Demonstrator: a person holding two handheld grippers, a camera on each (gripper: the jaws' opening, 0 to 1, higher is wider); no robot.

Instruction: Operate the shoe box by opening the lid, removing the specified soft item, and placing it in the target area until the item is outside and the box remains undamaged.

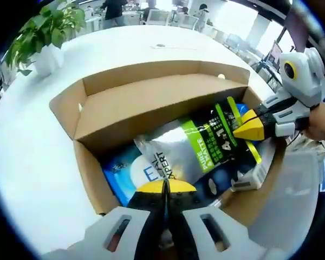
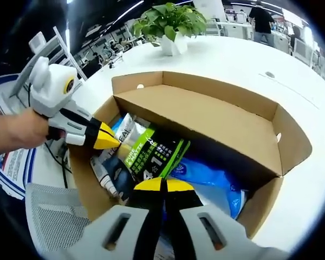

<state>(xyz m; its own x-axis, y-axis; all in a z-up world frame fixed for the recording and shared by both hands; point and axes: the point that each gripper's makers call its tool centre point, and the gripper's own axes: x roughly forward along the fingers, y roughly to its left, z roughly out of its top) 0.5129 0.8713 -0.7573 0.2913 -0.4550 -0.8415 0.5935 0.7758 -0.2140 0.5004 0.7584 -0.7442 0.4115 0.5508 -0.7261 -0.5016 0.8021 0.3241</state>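
Two claws at the open shoe box [image 1: 151, 103], lid already up; left claw [image 1: 166, 187] and right claw [image 2: 163, 186] both closed, apparently on the green-black pouch [image 2: 151, 154] inside. Step: removal, I'd say. Next: lift pouch clear w/o snagging the box walls, then onto the table [image 2: 244, 59] beside the box.

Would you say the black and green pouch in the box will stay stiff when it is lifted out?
Probably not. The pouch looks like thin glossy film, creased and leaning on other packets, so it will likely flop and may slip. It seems light for its size.
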